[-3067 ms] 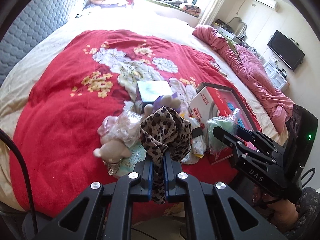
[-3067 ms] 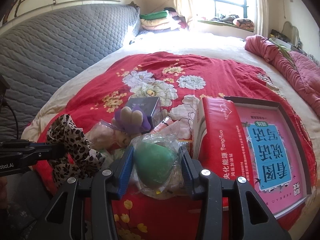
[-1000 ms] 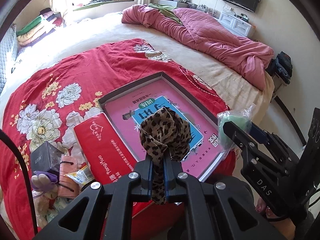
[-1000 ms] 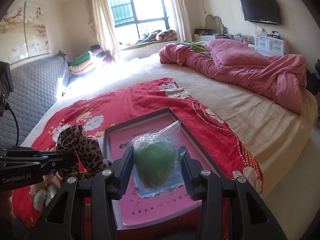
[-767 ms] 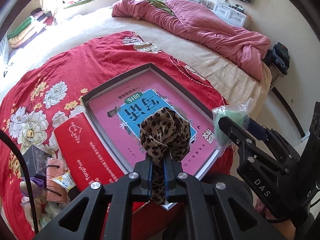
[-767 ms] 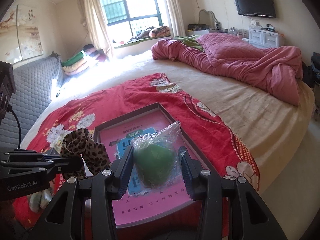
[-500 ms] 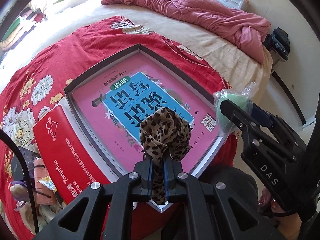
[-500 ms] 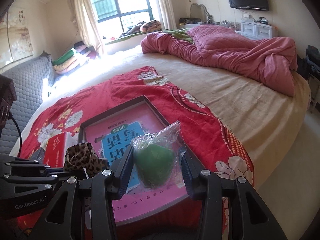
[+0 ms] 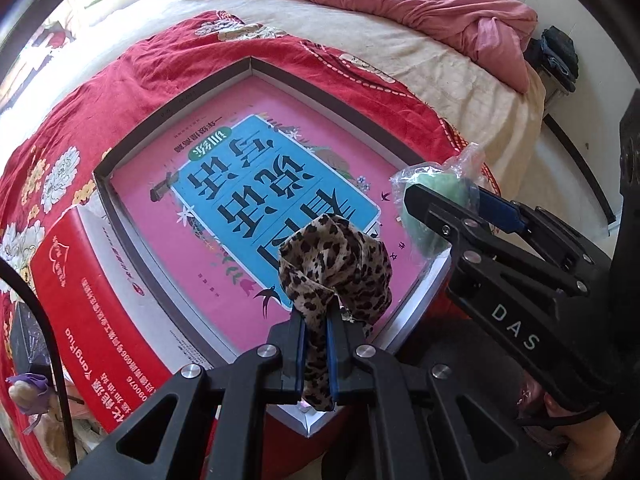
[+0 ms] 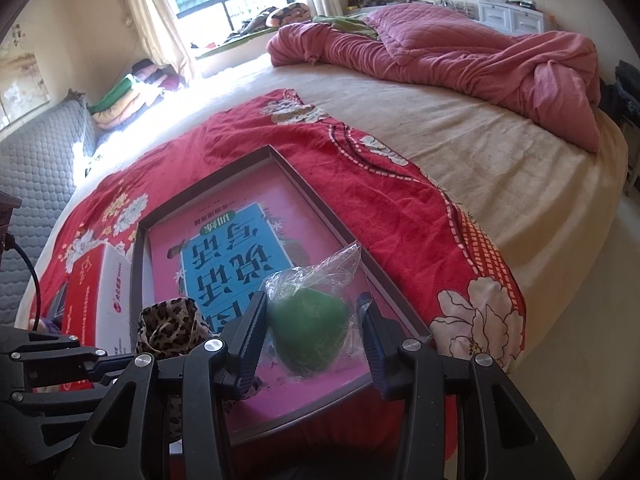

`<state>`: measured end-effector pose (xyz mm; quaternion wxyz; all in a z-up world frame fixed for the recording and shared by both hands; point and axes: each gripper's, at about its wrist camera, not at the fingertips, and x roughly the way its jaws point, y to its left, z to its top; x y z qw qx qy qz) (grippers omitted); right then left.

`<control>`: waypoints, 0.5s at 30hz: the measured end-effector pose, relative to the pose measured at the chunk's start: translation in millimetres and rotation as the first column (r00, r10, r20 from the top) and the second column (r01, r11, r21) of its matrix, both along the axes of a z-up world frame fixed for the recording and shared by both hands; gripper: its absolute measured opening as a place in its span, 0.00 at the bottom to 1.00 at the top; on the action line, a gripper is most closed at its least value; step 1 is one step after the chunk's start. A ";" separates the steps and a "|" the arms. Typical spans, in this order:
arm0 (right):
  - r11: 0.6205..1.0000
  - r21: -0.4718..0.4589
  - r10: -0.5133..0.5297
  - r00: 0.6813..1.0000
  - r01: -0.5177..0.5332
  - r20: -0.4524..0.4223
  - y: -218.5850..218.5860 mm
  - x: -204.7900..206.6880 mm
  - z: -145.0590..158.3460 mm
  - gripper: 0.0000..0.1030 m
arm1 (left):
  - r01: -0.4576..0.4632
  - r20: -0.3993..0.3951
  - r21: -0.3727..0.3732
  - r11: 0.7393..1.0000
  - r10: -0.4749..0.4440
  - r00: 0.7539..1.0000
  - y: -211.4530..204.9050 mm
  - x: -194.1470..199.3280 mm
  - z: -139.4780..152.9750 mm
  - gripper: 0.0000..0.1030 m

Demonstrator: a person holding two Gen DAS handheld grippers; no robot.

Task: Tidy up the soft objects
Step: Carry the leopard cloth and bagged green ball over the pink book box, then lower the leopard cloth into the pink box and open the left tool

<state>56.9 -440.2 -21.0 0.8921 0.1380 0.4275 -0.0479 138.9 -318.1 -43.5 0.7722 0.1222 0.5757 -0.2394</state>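
Observation:
My left gripper (image 9: 316, 322) is shut on a leopard-print cloth (image 9: 336, 256) and holds it above the near corner of a shallow box (image 9: 168, 112) with a pink and blue printed bottom. My right gripper (image 10: 312, 320) is shut on a green soft object in a clear plastic bag (image 10: 308, 332), above the same box's near edge (image 10: 304, 412). In the left wrist view the right gripper (image 9: 444, 208) and its green bagged object (image 9: 436, 184) are at the right. In the right wrist view the leopard cloth (image 10: 168, 320) is at the lower left.
The box lies on a red floral blanket (image 9: 120, 80) over a beige bed. A red and white carton (image 9: 96, 304) stands left of the box. A purple plush toy (image 9: 28, 384) and small packets lie far left. A pink quilt (image 10: 460, 52) is heaped at the back.
Both grippers have swung from the pile of small items over to the box and come lower over it, each still holding its object.

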 end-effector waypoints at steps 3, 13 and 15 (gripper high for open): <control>1.000 -0.002 -0.010 0.999 0.010 -0.032 -2.1 4.1 -5.8 0.45 | -0.004 -0.016 0.014 1.000 0.004 1.000 -1.1 2.0 -7.7 0.08; 1.000 0.022 -0.017 0.995 0.019 -0.095 -8.6 13.7 -18.4 0.47 | -0.018 -0.036 0.038 0.999 0.020 0.999 -2.7 11.3 -20.5 0.09; 0.999 0.028 -0.012 0.995 0.015 -0.102 -8.8 15.2 -20.2 0.47 | -0.026 -0.041 0.043 0.999 0.028 0.999 -1.6 14.2 -22.6 0.09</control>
